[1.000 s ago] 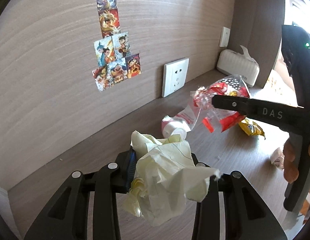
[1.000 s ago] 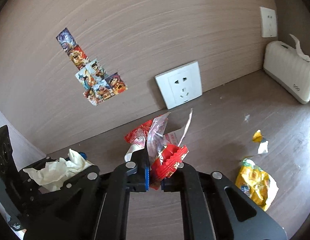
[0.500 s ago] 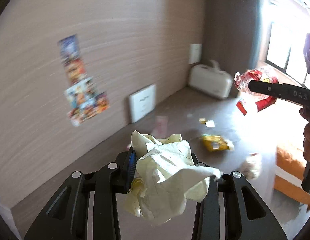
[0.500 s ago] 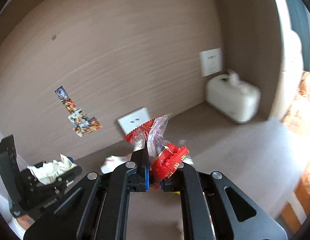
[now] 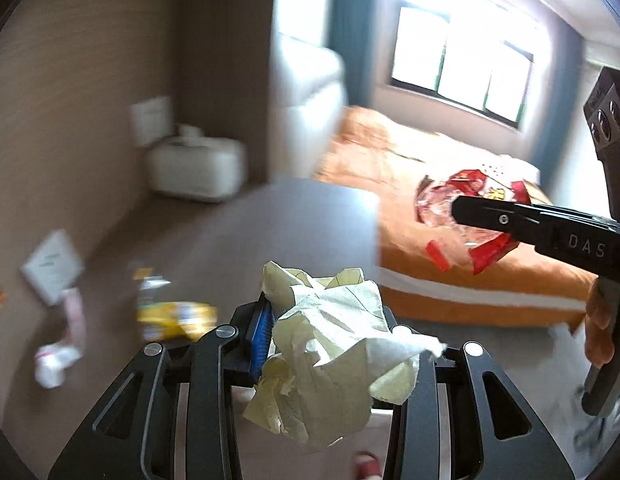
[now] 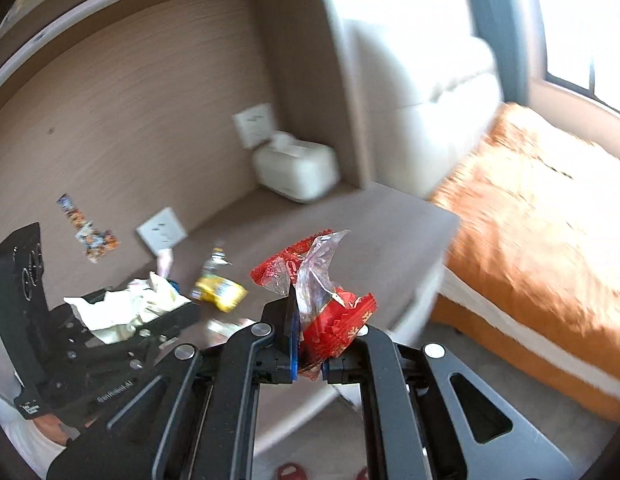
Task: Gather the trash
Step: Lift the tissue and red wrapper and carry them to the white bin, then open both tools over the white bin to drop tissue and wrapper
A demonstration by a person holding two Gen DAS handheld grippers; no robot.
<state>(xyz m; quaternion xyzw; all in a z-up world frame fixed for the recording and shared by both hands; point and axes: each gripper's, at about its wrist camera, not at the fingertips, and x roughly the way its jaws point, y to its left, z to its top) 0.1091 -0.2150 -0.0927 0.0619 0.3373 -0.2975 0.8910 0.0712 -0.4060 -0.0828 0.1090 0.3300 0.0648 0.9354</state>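
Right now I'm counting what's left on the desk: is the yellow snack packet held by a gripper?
No, the yellow snack packet lies loose on the brown desk, apart from both grippers.

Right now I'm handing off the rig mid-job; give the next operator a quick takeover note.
Left gripper: shut on a crumpled pale yellow tissue, held in the air.
Right gripper: shut on a red and clear wrapper, also in the air.
On the brown desk: a yellow snack packet, a pink and white wrapper near the wall socket, and some smaller scraps, blurred.
Done: two pieces picked up.
Left: drop both pieces (no bin in view), then collect the desk litter.
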